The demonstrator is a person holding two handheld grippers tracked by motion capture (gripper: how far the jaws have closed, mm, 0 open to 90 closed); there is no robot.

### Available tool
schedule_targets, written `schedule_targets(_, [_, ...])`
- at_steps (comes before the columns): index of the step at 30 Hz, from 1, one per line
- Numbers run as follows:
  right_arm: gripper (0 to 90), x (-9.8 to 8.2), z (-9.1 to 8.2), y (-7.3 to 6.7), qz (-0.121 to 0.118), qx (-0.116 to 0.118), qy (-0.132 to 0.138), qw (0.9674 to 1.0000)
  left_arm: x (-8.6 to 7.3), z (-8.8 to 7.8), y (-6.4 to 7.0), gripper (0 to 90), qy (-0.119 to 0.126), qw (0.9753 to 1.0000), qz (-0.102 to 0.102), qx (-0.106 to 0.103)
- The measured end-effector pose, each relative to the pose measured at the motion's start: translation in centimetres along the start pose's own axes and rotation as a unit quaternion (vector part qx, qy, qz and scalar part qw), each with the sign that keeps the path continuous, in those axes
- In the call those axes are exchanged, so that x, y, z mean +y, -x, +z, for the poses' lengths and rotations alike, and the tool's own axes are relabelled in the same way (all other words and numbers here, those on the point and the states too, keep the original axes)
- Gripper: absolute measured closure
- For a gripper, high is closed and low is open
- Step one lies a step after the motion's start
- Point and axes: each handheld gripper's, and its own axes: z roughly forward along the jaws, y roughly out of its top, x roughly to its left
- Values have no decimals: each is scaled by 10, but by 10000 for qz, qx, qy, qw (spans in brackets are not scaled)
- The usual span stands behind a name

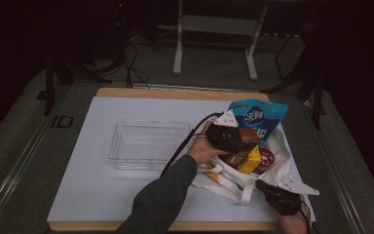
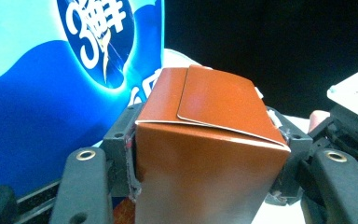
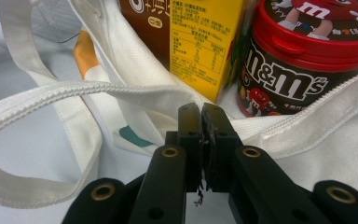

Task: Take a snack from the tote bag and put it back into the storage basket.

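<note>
A: Where is the brown carton point(image 2: 205, 154) found?

B: It is seen standing upright between the pads of the left tongs point(image 1: 230, 137), above the open mouth of the white tote bag point(image 1: 233, 183), with the blue snack pouch point(image 1: 258, 117) just behind it. Its flap end is turned up and its long axis runs roughly vertical.

A: And how are those tongs set?

B: They are closed on the carton's two side faces, about half spread, as the left gripper view shows; the pads are pressed against the cardboard.

A: Which way is the clear tray point(image 1: 148, 144) placed from it?

B: To the left on the counter point(image 1: 97, 190), well apart from the bag. The left hand is judged the nearer one for carrying it there.

A: What is done by the right tongs point(image 3: 201, 122)?

B: They are shut tight on the bag's zipper edge point(image 3: 121, 91), beside the yellow carton point(image 3: 205, 42) and the red-lidded candy tub point(image 3: 303, 56), so the mouth is held open.
</note>
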Motion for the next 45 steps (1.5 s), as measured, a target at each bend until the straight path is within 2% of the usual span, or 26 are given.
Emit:
schedule_targets(8, [865,-1,0,0,-20,29,-2,10000,6,-12,-1,426,9,9999,117,80])
schedule_targets(17, [865,-1,0,0,-8,27,-7,10000,25,-36,1,427,345,9990,229,169])
schedule_targets(24, [866,-2,0,0,2,40,-10,10000,38,-55,1,428,724,9970,162,241])
schedule_targets(32, [865,-2,1,0,6,44,-8,10000,47,-69,5,428,598,9976,225,267])
schedule_targets(40, [865,-2,0,0,10,40,-9,10000,56,-88,12,428,735,9966,288,236])
schedule_targets(45, [865,-2,1,1,3,42,-3,10000,60,-99,14,428,679,9968,345,260])
